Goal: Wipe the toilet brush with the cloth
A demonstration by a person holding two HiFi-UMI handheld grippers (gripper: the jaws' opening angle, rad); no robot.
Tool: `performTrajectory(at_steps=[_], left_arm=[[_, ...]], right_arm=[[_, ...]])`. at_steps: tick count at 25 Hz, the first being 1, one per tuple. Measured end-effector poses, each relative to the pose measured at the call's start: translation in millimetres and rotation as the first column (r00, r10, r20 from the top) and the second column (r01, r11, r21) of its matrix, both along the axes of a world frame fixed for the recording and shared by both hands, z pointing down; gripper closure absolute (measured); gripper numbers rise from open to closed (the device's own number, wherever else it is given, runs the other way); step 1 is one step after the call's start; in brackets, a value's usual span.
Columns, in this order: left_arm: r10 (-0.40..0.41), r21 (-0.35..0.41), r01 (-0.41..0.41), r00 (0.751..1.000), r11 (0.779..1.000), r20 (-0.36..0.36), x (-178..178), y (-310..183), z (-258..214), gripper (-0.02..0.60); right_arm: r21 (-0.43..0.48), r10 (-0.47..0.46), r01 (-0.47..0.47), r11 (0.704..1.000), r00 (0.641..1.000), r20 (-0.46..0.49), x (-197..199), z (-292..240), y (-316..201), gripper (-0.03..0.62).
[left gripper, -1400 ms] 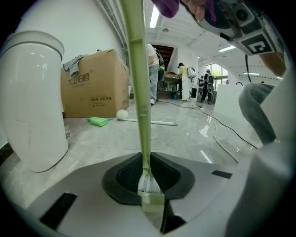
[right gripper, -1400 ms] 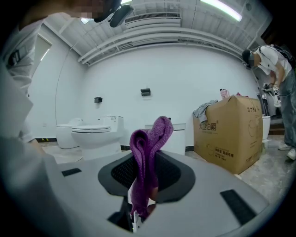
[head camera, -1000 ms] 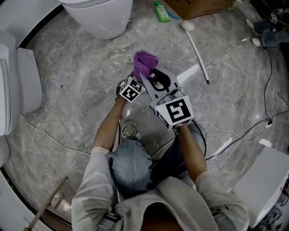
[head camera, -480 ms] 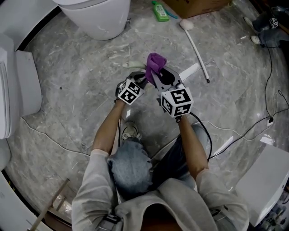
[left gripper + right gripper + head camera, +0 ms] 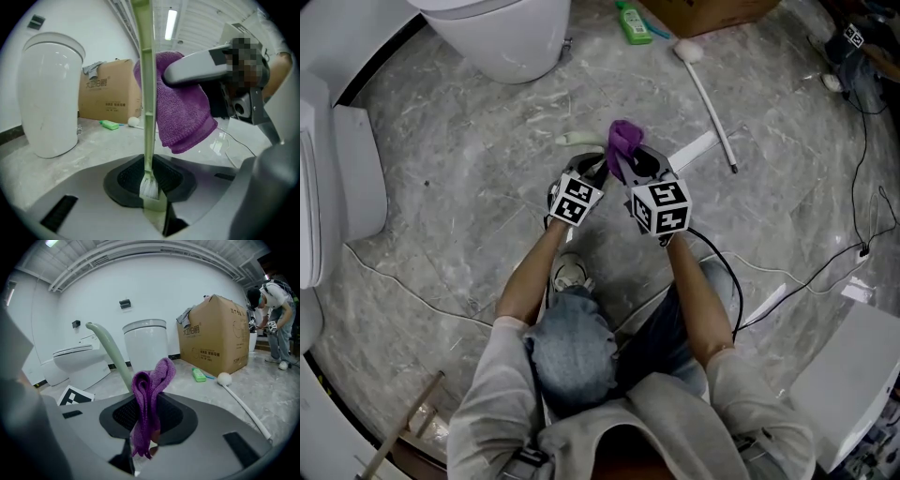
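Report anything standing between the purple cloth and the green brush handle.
Nothing visible does. The purple cloth, clamped in the right gripper, hangs right beside the green brush handle that the left gripper grips; contact is unclear.

Grey marble floor (image 5: pixel 441 206), white toilet (image 5: pixel 502 37), cardboard box (image 5: pixel 218 336), white wall (image 5: pixel 164 287)

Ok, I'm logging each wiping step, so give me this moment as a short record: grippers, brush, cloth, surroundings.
left gripper: shut on the toilet brush, near its white bristles
right gripper: shut on the purple cloth
cloth and brush: close beside each other; contact unclear
nearby on floor: toilet, cardboard box, green bottle
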State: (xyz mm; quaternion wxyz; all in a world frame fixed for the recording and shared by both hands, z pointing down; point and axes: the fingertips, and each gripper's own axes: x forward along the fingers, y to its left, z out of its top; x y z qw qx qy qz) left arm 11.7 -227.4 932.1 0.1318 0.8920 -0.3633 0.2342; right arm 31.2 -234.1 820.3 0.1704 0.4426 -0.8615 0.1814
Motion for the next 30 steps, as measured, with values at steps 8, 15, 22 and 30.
performTrajectory(at_steps=[8, 15, 22, 30], left_arm=[[-0.108, -0.010, 0.107, 0.992, 0.994, -0.066, -3, 0, 1, 0.512], [-0.079, -0.012, 0.078, 0.996, 0.997, -0.038, -2, -1, 2, 0.512], [-0.058, -0.024, 0.057, 0.997, 0.998, -0.046, -1, -2, 1, 0.512], [-0.072, -0.019, 0.071, 0.996, 0.997, -0.051, 1, -2, 2, 0.512]], right_arm=[[-0.017, 0.003, -0.003, 1.000, 1.000, -0.006, 1, 14, 4, 0.484], [-0.145, -0.014, 0.002, 0.989, 0.997, -0.082, 13, 71, 13, 0.484], [-0.001, 0.014, -0.014, 1.000, 0.998, -0.054, 17, 14, -17, 0.484], [0.279, -0.070, 0.048, 0.959, 0.995, 0.071, -14, -137, -42, 0.484]])
